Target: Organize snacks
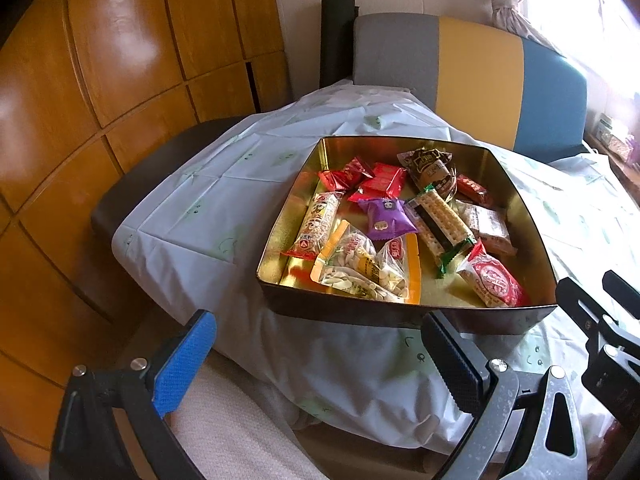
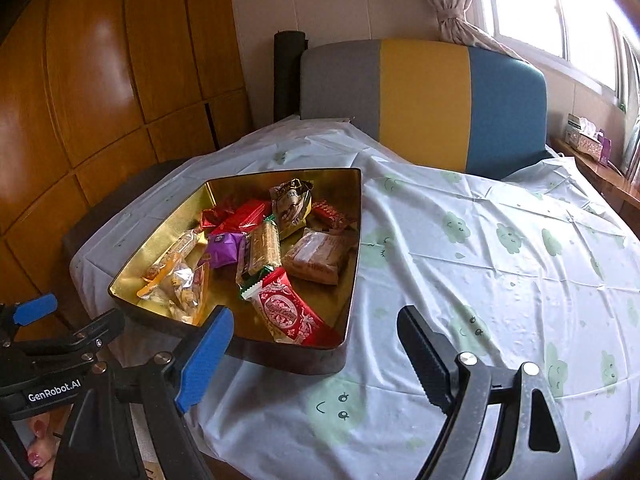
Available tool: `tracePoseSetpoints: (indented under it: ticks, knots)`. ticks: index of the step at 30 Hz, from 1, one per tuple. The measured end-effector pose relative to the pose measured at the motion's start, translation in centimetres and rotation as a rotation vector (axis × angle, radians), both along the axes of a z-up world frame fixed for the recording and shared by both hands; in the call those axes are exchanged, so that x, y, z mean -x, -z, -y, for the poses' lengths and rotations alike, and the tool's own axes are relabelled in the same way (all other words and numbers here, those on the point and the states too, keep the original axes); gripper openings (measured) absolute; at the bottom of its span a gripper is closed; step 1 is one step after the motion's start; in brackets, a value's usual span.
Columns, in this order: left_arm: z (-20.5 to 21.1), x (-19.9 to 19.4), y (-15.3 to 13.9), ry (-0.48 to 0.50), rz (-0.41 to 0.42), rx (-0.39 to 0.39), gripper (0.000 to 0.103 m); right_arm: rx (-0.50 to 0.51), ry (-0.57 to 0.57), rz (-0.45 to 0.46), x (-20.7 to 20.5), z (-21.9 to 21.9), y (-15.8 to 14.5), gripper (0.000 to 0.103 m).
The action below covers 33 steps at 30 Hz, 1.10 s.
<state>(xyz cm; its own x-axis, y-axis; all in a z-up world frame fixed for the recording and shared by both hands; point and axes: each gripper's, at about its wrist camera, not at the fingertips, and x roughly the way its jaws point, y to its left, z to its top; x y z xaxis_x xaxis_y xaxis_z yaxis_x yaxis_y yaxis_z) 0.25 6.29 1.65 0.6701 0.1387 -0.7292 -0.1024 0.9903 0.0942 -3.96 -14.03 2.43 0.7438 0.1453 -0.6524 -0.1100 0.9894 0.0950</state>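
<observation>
A gold-lined tin box sits on the clothed table and holds several wrapped snacks: red packets, a purple packet, a cracker pack, seed bags and a red-white pack. My left gripper is open and empty, held just before the box's near wall. My right gripper is open and empty at the box's near right corner. The left gripper also shows at the right wrist view's left edge.
A white tablecloth with green faces covers the table. A grey, yellow and blue chair stands behind it. Wooden panelling is at the left. A window sill with a tissue box is at the right.
</observation>
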Motion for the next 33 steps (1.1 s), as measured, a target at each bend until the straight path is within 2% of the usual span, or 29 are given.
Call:
tracePoseSetpoints:
  ticks: [33]
  knots:
    - [-0.22, 0.0, 0.52, -0.004, -0.02, 0.027, 0.103, 0.007, 0.004, -0.015, -0.3, -0.12, 0.49, 0.085]
